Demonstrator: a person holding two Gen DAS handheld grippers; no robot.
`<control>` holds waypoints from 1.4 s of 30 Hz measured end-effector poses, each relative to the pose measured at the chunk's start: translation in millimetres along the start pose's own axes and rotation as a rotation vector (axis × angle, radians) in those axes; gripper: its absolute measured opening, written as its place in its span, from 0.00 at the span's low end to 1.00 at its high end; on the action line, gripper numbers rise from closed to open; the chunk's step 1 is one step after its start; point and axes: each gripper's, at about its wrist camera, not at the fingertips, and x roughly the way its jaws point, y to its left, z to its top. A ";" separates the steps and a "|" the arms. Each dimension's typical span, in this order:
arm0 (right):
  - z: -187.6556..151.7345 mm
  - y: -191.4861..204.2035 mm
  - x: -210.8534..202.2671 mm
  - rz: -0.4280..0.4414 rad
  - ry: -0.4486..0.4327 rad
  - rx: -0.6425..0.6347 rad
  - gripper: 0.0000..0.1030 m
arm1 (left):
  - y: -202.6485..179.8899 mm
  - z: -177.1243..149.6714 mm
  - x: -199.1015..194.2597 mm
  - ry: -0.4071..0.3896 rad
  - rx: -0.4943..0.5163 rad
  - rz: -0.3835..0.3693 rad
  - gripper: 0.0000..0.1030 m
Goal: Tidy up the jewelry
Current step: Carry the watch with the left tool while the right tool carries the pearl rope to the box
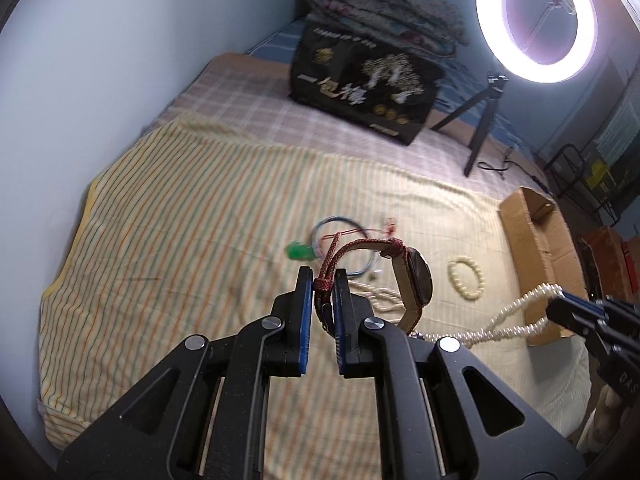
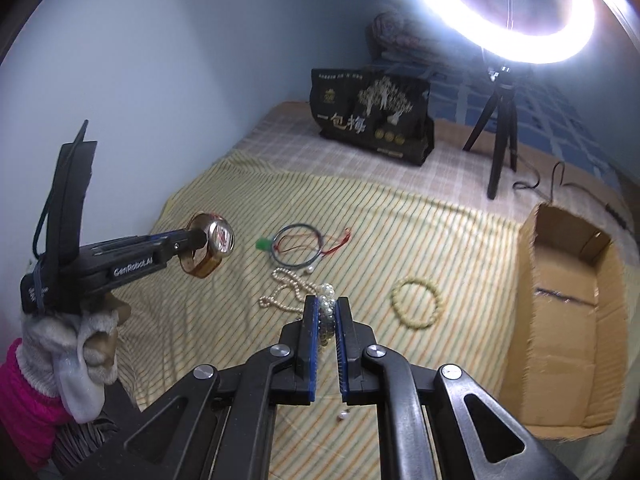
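Note:
My left gripper (image 1: 323, 280) is shut on the woven red strap of a wristwatch (image 1: 418, 276), which hangs above the striped bedsheet (image 1: 180, 280); from the right wrist view the same watch (image 2: 218, 238) shows at the left gripper's (image 2: 196, 242) tip. My right gripper (image 2: 328, 304) is shut on a white pearl necklace (image 2: 327, 296), whose strand (image 1: 516, 312) trails down from the right gripper (image 1: 560, 300). On the sheet lie a second pearl strand (image 2: 286, 290), a cream bead bracelet (image 2: 416, 304), a blue bangle with red cord (image 2: 298, 246) and a green charm (image 2: 263, 244).
An open cardboard box (image 2: 560, 280) sits at the right edge of the bed. A black printed bag (image 2: 372, 120), folded blankets (image 1: 380, 12) and a ring light (image 1: 536, 20) on a small tripod (image 2: 500, 136) stand at the back. A pale wall runs along the left.

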 end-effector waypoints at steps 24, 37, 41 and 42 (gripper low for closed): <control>41.0 -100.7 -111.3 -0.127 -0.164 0.063 0.05 | -159.7 1.8 -22.8 -0.048 0.174 -0.134 0.07; 37.1 -183.4 -140.7 -0.238 -0.200 0.156 0.05 | -242.7 -16.0 5.9 0.022 0.261 -0.213 0.07; 36.0 -205.9 -139.1 -0.263 -0.188 0.176 0.05 | -265.2 -23.4 22.1 0.053 0.280 -0.221 0.07; 36.2 -212.6 -137.2 -0.272 -0.185 0.181 0.05 | -269.7 -25.0 25.4 0.062 0.282 -0.225 0.07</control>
